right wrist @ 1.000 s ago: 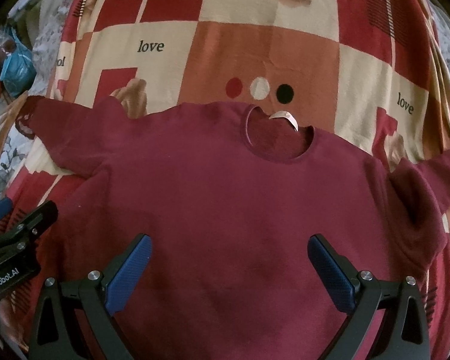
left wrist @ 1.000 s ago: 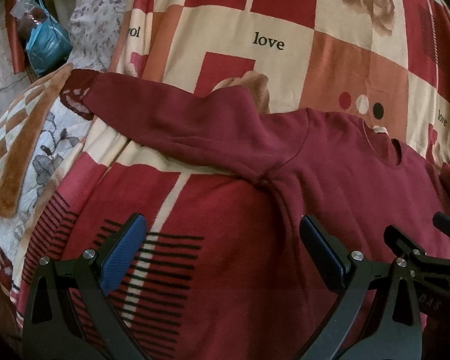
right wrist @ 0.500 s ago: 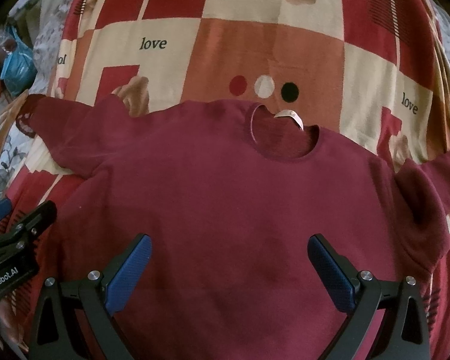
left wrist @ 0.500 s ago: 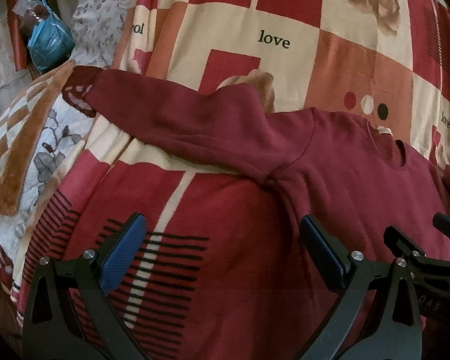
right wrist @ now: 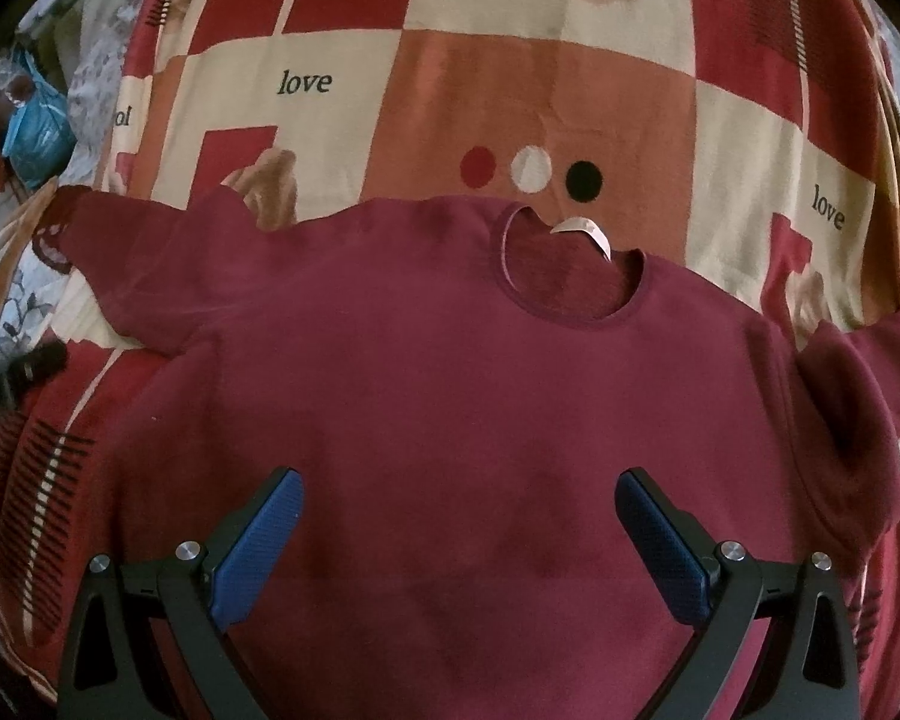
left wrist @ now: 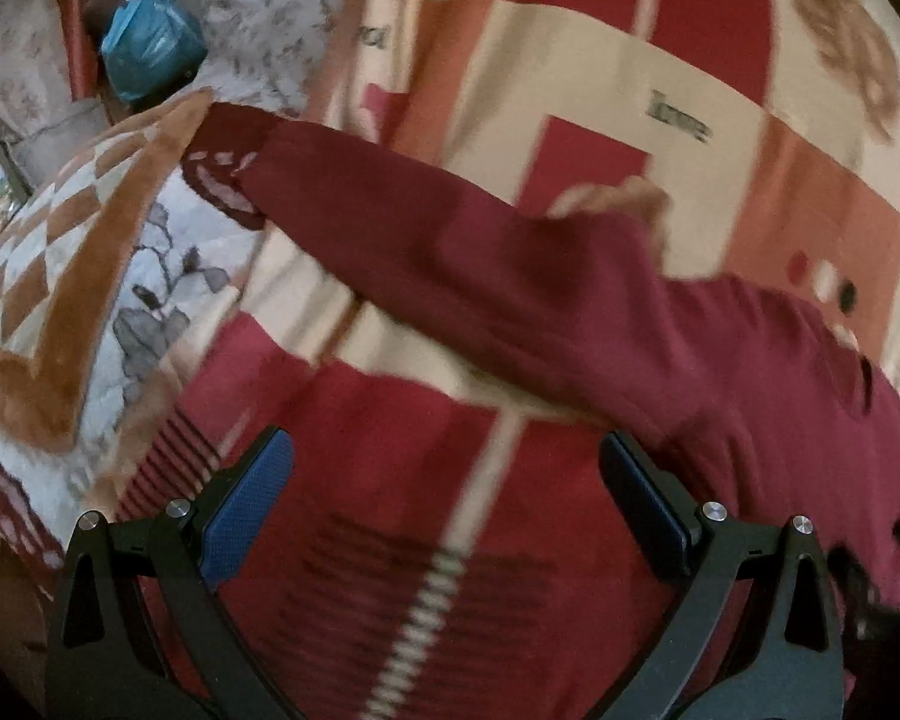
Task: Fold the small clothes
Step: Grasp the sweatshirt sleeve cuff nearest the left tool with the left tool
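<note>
A dark red sweater [right wrist: 450,396] lies flat and face up on a patterned blanket, its round neck and white label [right wrist: 582,228] at the far side. Its left sleeve [left wrist: 450,264] stretches out to the left, and the cuff reaches a quilt. The right sleeve [right wrist: 858,372] is bunched at the right. My left gripper [left wrist: 444,480] is open and empty, above the blanket just left of the sweater's armpit. My right gripper [right wrist: 459,516] hovers open over the lower middle of the sweater's body. The left gripper's tip [right wrist: 36,363] shows at the left edge of the right wrist view.
The red, cream and orange blanket [right wrist: 546,90] with "love" print covers the bed. A brown-and-white checked quilt [left wrist: 60,276] lies at the left edge. A blue plastic bag [left wrist: 150,54] sits beyond it at the far left.
My left gripper has swung left, away from the sweater's body, so the view now blurs and shows more of the quilt. The right gripper has barely moved. Both stay open.
</note>
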### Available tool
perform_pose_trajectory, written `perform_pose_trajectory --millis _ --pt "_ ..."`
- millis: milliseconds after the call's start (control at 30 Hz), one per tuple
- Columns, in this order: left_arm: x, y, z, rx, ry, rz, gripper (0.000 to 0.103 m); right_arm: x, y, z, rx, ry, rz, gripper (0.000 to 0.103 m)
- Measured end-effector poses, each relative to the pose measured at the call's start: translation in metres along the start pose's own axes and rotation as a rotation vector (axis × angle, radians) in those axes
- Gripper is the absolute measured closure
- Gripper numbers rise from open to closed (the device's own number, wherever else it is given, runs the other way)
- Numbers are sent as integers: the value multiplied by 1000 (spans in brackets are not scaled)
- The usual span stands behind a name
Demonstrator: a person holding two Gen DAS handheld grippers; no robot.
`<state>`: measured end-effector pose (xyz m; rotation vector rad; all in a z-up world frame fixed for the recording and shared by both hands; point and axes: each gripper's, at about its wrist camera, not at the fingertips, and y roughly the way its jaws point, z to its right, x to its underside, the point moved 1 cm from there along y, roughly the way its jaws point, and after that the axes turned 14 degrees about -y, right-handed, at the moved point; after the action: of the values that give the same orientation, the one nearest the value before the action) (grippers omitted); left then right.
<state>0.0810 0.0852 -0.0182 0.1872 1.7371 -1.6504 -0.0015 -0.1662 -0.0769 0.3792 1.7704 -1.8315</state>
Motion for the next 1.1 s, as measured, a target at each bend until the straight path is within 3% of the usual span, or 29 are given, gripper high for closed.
perform_pose_trajectory --millis 100,267,500,733,767,800,833,867,933,1100 --pt "-29 18 -15 -21 -43 21 1 2 5 2 -13 8 -17 0" --pt "-75 54 -55 10 -177 52 1 5 7 4 -34 6 -32 0" --pt "-117 111 -98 28 -351 48 1 5 11 5 -55 -6 -41 0" --pt "-139 145 -102 42 -389 104 2 4 19 -2 -51 -51 -51 0" --pt "-141 147 -99 66 -386 112 11 3 19 -2 -51 -51 -50 0" --pt "-143 149 -96 102 -376 108 27 3 20 -1 -51 -50 -48 0" --pt "-145 152 -93 130 -364 85 62 2 19 -1 -52 -46 -44 0" --pt "-148 158 -92 119 -352 51 76 3 19 0 -54 -41 -40 0" --pt "-149 157 -93 113 -338 59 89 4 19 1 -58 -35 -38 0" --pt "-146 119 -106 187 -351 100 92 7 16 2 -67 -22 -39 0"
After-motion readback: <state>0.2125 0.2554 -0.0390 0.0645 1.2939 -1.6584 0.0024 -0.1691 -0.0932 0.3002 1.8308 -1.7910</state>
